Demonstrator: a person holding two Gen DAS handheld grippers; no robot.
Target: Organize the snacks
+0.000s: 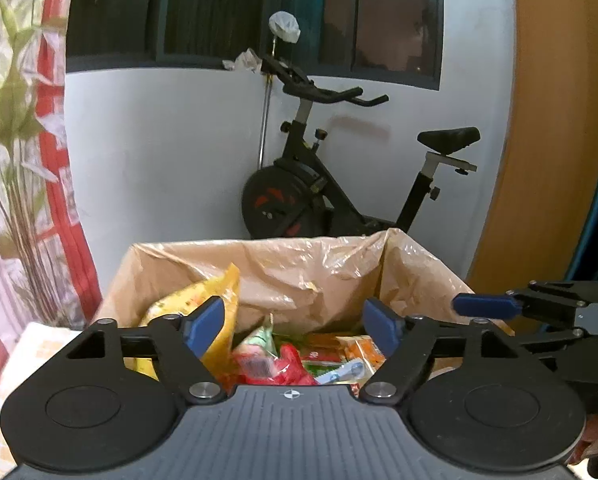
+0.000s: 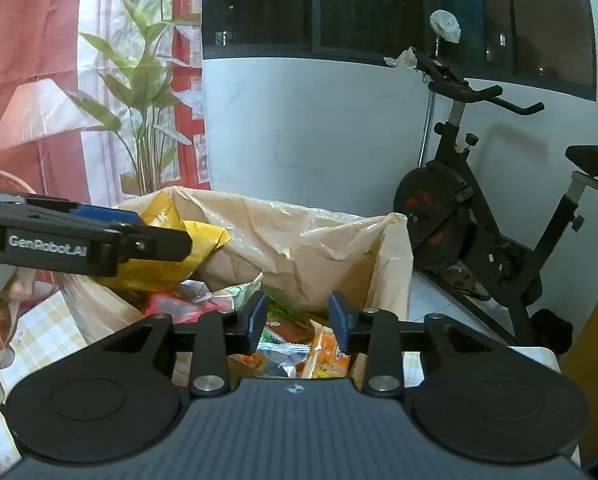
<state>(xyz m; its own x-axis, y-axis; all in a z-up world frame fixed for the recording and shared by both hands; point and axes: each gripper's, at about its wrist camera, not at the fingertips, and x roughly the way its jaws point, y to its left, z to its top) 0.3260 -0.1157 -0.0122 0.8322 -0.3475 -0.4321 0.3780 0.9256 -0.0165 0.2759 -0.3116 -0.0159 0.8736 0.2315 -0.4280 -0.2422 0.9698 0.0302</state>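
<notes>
A cardboard box lined with clear plastic (image 1: 299, 272) holds several snack packets: a big yellow bag (image 1: 219, 304), red packets (image 1: 283, 364) and orange packets (image 1: 359, 350). My left gripper (image 1: 295, 326) is open and empty, held just above the near edge of the box. My right gripper (image 2: 298, 320) is open and empty above the same box (image 2: 339, 248), over orange (image 2: 327, 354) and green packets. The left gripper also shows in the right wrist view (image 2: 99, 232) beside the yellow bag (image 2: 171, 248). The right gripper shows at the right edge of the left wrist view (image 1: 519, 312).
The box stands on a checked tablecloth (image 2: 47, 332). A black exercise bike (image 1: 339, 184) stands behind it against a white wall under a dark window. A plant-print curtain (image 1: 15, 140) hangs at the left. A wooden panel (image 1: 551, 140) is at the right.
</notes>
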